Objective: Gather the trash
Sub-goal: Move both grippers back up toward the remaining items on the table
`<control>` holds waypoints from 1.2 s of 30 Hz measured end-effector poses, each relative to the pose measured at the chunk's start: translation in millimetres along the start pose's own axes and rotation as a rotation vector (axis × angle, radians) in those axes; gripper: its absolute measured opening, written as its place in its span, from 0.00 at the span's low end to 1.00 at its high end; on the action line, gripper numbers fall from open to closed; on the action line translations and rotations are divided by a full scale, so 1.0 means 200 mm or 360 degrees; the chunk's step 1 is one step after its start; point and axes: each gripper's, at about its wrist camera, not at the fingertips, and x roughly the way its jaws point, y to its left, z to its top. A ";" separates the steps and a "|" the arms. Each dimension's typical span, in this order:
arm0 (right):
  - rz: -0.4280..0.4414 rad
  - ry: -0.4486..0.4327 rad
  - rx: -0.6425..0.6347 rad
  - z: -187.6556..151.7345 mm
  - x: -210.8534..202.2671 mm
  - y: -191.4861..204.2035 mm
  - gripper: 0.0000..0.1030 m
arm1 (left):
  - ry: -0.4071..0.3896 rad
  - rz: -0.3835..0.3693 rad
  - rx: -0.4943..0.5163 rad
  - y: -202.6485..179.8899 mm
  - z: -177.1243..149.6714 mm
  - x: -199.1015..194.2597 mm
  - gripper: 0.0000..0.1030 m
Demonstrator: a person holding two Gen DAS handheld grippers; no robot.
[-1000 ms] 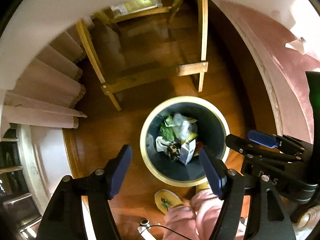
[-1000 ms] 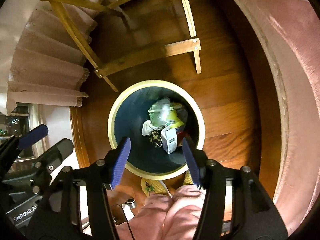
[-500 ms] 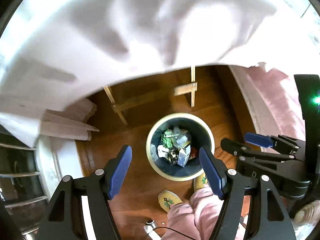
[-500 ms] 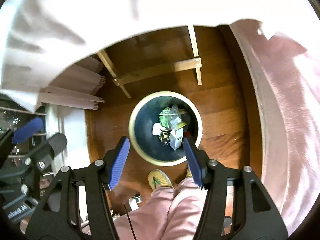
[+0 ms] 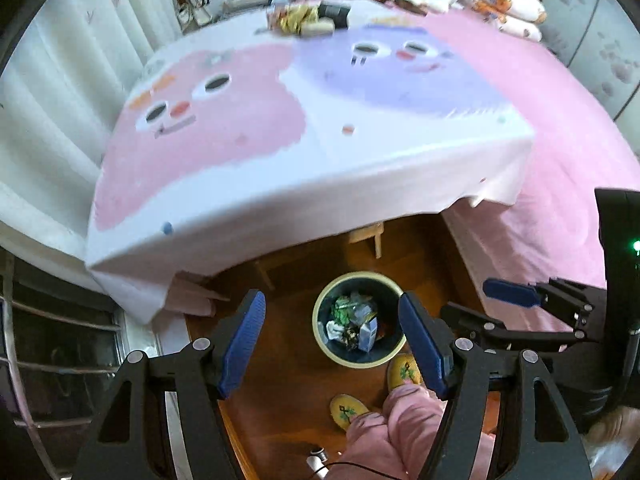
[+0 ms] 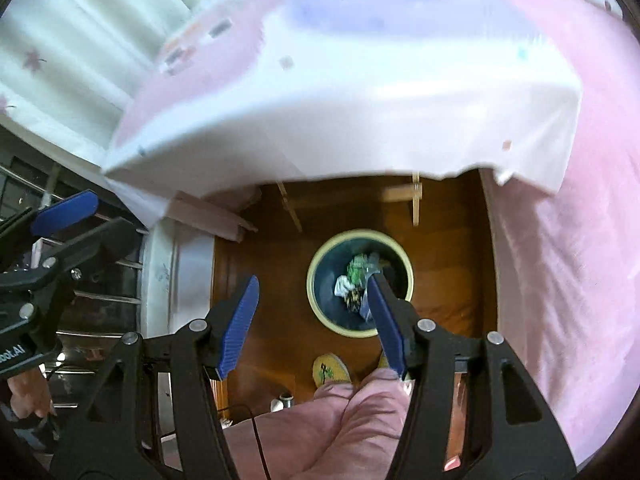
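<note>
Left wrist view: left gripper [image 5: 331,344] jaws spread wide, empty.
Right gripper [image 6: 314,322]: jaws likewise wide apart, holding nothing.
Floor: round dark bin with pale rim [image 5: 326,342] below both, already holding crumpled wrappers and a small carton [image 5: 368,330].
Tabletop: cartoon-face white cloth [image 5: 304,120]; remaining wrapper pile [image 5: 298,20] at far edge.
Advice: probably reach across, jaws open, and pinch one wrapper cleanly.

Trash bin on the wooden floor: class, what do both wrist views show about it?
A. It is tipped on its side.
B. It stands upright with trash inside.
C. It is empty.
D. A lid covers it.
B: the trash bin stands open-topped on the floor with crumpled wrappers inside.
</note>
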 end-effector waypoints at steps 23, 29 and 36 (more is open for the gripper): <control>-0.0193 -0.0546 -0.0040 0.46 -0.66 0.10 0.52 | -0.0374 -0.0076 0.0064 0.14 0.44 -0.58 0.69; -0.0102 -0.0538 -0.0086 0.78 -0.54 -0.05 0.52 | -0.0359 -0.0030 0.0017 0.13 0.72 -0.44 0.69; 0.0031 -0.0450 -0.0172 1.36 -0.27 -0.35 0.51 | -0.0252 0.0073 -0.0213 0.13 1.25 -0.08 0.69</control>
